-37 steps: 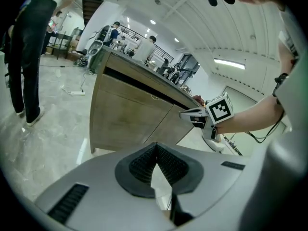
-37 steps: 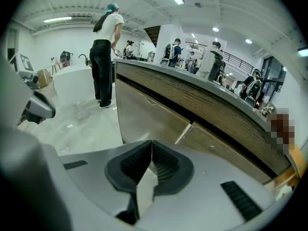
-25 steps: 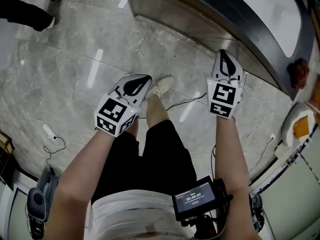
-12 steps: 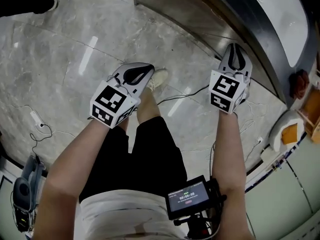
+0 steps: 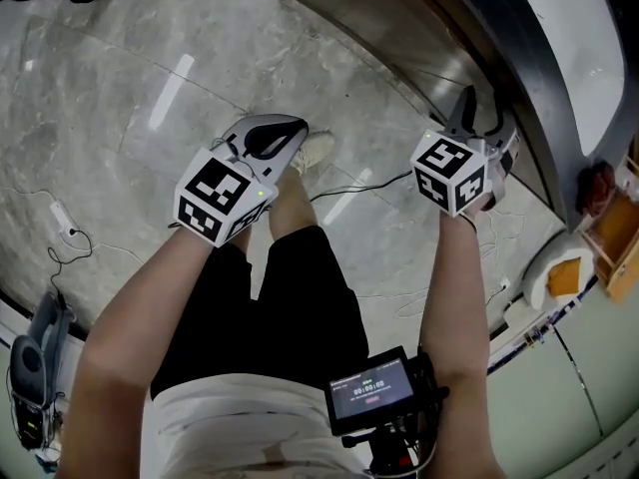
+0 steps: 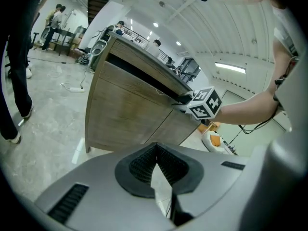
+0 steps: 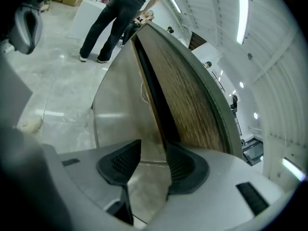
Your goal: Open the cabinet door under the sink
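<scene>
The right gripper (image 7: 153, 149) had its fingers apart and empty by the cabinet door (image 7: 120, 100) top edge, seemingly to grip it. The left gripper (image 6: 156, 148), fingers together and empty, waited aside.

The left gripper (image 6: 156, 147), jaws together, faces the wooden cabinet (image 6: 125, 117), right gripper (image 6: 184, 99) at its top edge.

**Bright, even light; strong fisheye on the gripper views**

I get bright overhead light all round the cabinet (image 5: 399, 28). Ceiling strips (image 7: 243, 13) above it leave white streaks of glare on the polished floor (image 5: 100, 168) in front of it, where shadows are soft and faint. The recess (image 7: 154, 95) under the cabinet's top reads near black. Both gripper views bow the cabinet's straight edges into curves and fall to black at their corners.
</scene>
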`<action>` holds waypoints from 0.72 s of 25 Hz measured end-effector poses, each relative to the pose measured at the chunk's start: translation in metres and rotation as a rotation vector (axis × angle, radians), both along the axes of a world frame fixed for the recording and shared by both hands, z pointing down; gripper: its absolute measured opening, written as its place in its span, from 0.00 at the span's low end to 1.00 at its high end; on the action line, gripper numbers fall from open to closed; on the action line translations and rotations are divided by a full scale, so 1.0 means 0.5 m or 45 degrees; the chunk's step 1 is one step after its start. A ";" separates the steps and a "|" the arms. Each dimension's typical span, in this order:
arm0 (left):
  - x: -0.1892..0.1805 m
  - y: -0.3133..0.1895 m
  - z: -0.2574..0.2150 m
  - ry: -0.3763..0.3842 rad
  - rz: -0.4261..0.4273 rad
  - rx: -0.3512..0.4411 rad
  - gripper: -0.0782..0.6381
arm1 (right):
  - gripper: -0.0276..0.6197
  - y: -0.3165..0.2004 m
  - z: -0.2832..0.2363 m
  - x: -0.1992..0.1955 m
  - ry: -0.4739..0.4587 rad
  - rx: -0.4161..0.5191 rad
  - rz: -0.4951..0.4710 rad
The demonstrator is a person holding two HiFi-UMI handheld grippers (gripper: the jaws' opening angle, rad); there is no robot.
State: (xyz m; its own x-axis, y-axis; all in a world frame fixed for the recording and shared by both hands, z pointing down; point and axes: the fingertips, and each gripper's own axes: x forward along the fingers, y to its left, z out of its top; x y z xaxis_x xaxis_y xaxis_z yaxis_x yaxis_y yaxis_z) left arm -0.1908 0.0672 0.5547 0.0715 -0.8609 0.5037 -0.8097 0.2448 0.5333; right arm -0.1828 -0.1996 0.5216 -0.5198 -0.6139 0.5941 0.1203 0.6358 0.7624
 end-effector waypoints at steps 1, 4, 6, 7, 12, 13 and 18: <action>-0.003 -0.001 0.000 0.002 -0.004 0.002 0.12 | 0.29 -0.002 0.002 -0.002 0.008 0.026 -0.007; -0.009 -0.002 0.000 0.006 0.005 0.003 0.12 | 0.29 -0.002 0.005 -0.009 0.017 0.134 -0.037; -0.013 0.002 0.003 0.005 0.021 -0.008 0.12 | 0.31 0.003 0.016 -0.015 0.018 0.194 -0.051; -0.013 0.000 0.006 0.007 0.023 -0.012 0.12 | 0.32 0.001 0.021 -0.018 0.023 0.223 -0.058; -0.005 -0.012 0.021 0.032 0.026 -0.015 0.12 | 0.42 -0.022 0.042 -0.020 0.100 0.355 -0.104; -0.006 -0.011 0.023 0.034 0.026 -0.019 0.12 | 0.43 -0.023 0.047 -0.023 0.114 0.368 -0.104; -0.007 -0.011 0.022 0.050 0.005 -0.017 0.12 | 0.44 -0.029 0.049 -0.024 0.128 0.401 -0.106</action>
State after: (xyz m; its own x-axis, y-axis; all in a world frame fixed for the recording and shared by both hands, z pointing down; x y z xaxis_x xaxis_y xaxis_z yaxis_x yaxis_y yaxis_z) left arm -0.1943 0.0619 0.5657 0.0946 -0.8537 0.5121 -0.7890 0.2494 0.5615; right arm -0.1948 -0.2142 0.5462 -0.5242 -0.7334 0.4329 0.2467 0.3557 0.9014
